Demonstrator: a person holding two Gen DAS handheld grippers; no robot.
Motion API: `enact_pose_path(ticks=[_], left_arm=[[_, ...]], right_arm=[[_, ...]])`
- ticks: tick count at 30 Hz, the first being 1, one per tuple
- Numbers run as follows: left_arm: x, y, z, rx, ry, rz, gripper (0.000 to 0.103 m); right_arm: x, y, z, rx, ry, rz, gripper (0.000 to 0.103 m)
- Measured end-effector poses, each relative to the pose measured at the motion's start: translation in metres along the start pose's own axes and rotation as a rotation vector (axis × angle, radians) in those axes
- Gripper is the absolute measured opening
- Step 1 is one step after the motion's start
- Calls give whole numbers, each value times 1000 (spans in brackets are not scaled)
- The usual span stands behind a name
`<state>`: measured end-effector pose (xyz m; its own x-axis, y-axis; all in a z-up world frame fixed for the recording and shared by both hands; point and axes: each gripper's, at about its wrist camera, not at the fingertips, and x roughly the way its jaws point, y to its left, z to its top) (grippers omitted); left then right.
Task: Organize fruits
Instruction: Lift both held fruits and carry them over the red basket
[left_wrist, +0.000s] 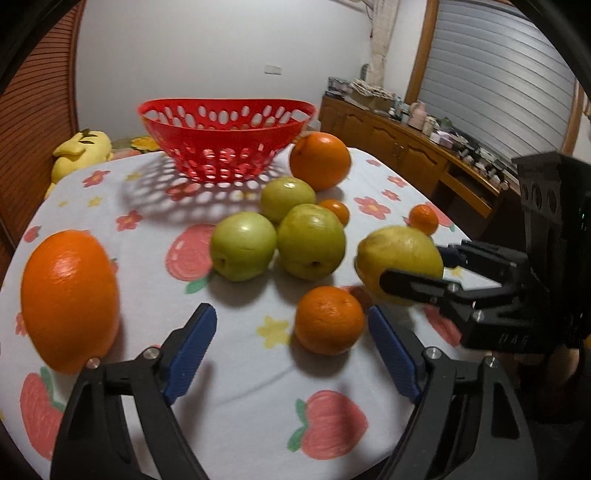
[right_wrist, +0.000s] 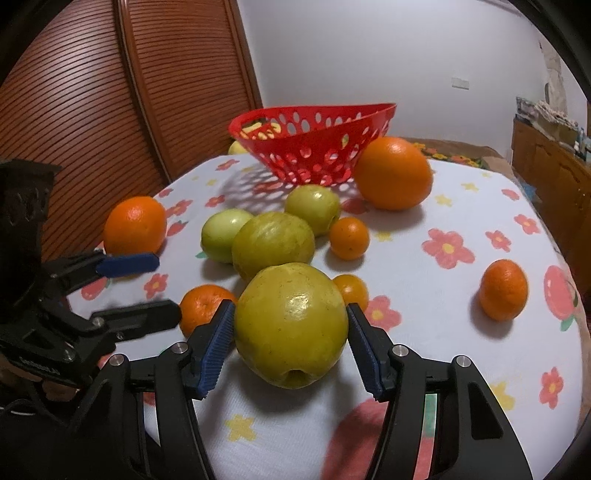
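While the right tongs (right_wrist: 291, 332) clasp the yellow-green round apple (right_wrist: 291, 325) by its flanks just off the flowered worktop (right_wrist: 424, 236), the red perforated plastic basket (right_wrist: 314, 144) lies straight ahead past the fruit cluster; the left tongs (left_wrist: 291, 347) hang open beside a small orange (left_wrist: 328, 319).

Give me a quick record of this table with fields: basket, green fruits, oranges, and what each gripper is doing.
basket: red basket at the far side of the flowered cloth; no fruit visible inside
green fruits: four; cluster of three mid-table, one apart
oranges: six, mixed sizes, scattered; big orange beside the basket
right gripper: closed on the separate green fruit
left gripper: open, gripping nothing; small orange just ahead
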<state>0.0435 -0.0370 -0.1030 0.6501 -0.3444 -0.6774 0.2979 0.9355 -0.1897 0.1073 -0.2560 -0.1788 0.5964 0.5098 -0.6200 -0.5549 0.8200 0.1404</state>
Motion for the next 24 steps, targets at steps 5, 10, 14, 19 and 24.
enact_pose_path(ticks=[5, 10, 14, 19, 24], left_arm=[[8, -7, 4, 25, 34, -30, 78], [24, -7, 6, 24, 94, -62, 72], [33, -10, 6, 41, 123, -66, 67], [36, -6, 6, 17, 138, -129, 45], [28, -4, 8, 22, 104, -92, 45]], right_arm=[[-13, -10, 4, 9, -28, -20, 62], [-21, -18, 5, 20, -39, -35, 62], [-24, -21, 6, 22, -47, -42, 62], [-25, -22, 6, 11, -51, -41, 62], [-23, -22, 8, -1, -49, -43, 62]])
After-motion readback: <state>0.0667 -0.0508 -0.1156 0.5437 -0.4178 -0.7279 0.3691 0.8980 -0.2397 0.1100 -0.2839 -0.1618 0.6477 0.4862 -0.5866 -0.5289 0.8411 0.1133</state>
